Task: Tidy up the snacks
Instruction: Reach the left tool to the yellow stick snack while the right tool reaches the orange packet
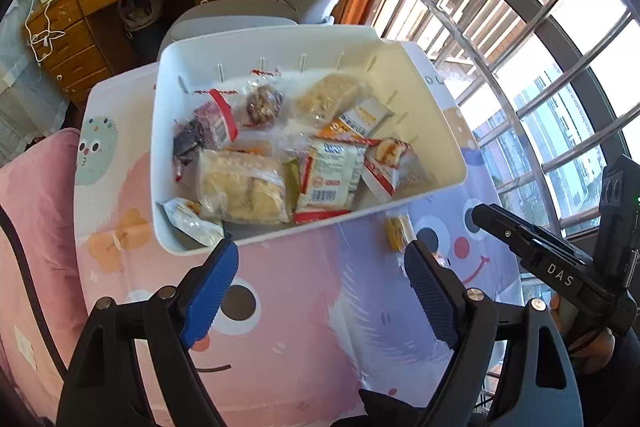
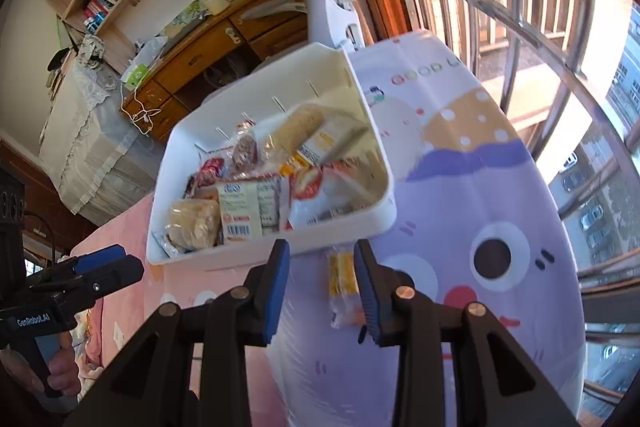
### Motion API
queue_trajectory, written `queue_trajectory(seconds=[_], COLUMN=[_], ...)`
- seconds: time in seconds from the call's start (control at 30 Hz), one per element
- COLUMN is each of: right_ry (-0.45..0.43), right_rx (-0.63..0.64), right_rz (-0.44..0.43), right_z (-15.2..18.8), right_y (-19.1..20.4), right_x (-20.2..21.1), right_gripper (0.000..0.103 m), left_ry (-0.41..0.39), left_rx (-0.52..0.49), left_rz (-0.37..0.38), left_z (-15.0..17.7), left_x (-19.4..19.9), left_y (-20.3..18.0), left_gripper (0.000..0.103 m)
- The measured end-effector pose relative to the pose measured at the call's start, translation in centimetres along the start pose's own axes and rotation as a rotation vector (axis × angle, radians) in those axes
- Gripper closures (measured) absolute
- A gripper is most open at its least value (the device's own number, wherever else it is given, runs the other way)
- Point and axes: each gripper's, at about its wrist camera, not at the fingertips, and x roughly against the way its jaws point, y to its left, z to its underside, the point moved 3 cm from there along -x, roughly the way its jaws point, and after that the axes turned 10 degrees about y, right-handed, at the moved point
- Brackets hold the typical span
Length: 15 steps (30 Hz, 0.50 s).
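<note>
- While the right tongs (image 2: 322,283) stand spread apart with nothing gripped, a small yellow snack packet (image 2: 341,281) lies on the worktop (image 2: 460,187) between their pads, not yet pinched.
- Left tongs (image 1: 318,291) gape wide and empty, hovering short of the white bin (image 1: 436,131).
- That bin already holds most of the snacks (image 1: 280,155), heaped loosely.
- By my reckoning the job is nearly finished: only the yellow packet, lying just beside the bin's near wall, is left outside.
</note>
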Motion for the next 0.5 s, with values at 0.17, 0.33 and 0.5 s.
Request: queue_trajectory(seconds=[0.17,0.33,0.5], right_ry=[0.040,0.078,0.097], right_rx=[-0.031,-0.014,0.021], right_rz=[0.001,0.031,0.073], right_z=[2.2,4.2,5.9], right_y=[-1.3,-1.8,-2.5], right_x=[-0.8,-1.9,-2.7], right_gripper=[0.066,0.064,0.061], left_ry=[0.047,0.084,0.139], left_rx=[-0.004,-0.015,-0.016], left_rz=[-0.005,-0.011,-0.009], left_z=[0.7,0.9,0.9], left_x=[-1.6,-3.2,-5.1], left_y=[-1.4,-2.8,-3.8], left_gripper=[0.019,0.019,0.019])
